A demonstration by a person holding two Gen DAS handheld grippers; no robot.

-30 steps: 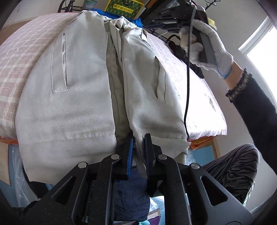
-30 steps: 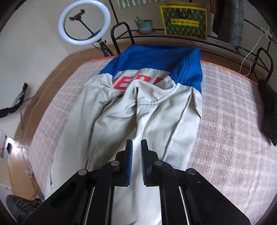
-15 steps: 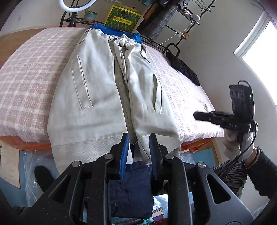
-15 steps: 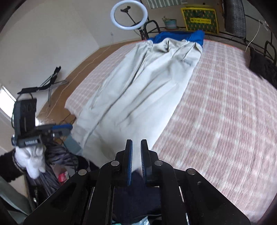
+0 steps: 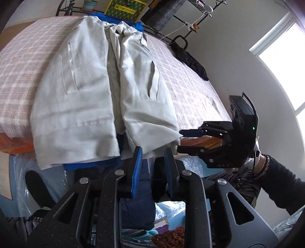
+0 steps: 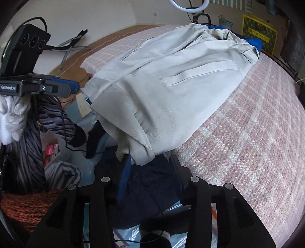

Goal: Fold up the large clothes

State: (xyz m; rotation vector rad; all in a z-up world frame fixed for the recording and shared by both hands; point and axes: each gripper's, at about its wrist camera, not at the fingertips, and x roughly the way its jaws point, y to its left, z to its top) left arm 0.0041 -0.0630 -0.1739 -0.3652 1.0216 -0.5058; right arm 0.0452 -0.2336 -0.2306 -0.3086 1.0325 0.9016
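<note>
Both grippers point down at the near edge of the bed point(image 5: 190, 91), one at each side of the jacket's hem; the left gripper point(image 5: 153, 152) sits just below the hem near the middle opening, its fingers point(image 5: 136, 162) released, a clear gap between the blue pads and no cloth in it. The right gripper point(image 6: 150, 162) comes in at the hem's right corner, fingers opening; the corner of cloth hangs down right at the left pad's tip, but I can't tell if it's really between the pads or just in front of them.

The jacket point(image 5: 80, 91) lies flat along the bed on the pink checked cover, beige side up, blue collar end far away, hem spilling over the near edge.

The left view shows the right gripper point(image 5: 192, 141) from the side, its fingers spread above and below the corner of the hem, a dark sleeve point(image 5: 282, 177) behind it, plus a window point(image 5: 286, 57) and a black bag point(image 5: 190, 59) on the bed's far side. The right view shows what that one doesn't: the left gripper point(image 6: 74, 87) seen side-on, held by a white gloved hand point(image 6: 11, 116), a ring light point(image 6: 188, 5) up top and wood floor point(image 6: 91, 45) beyond the bed.
</note>
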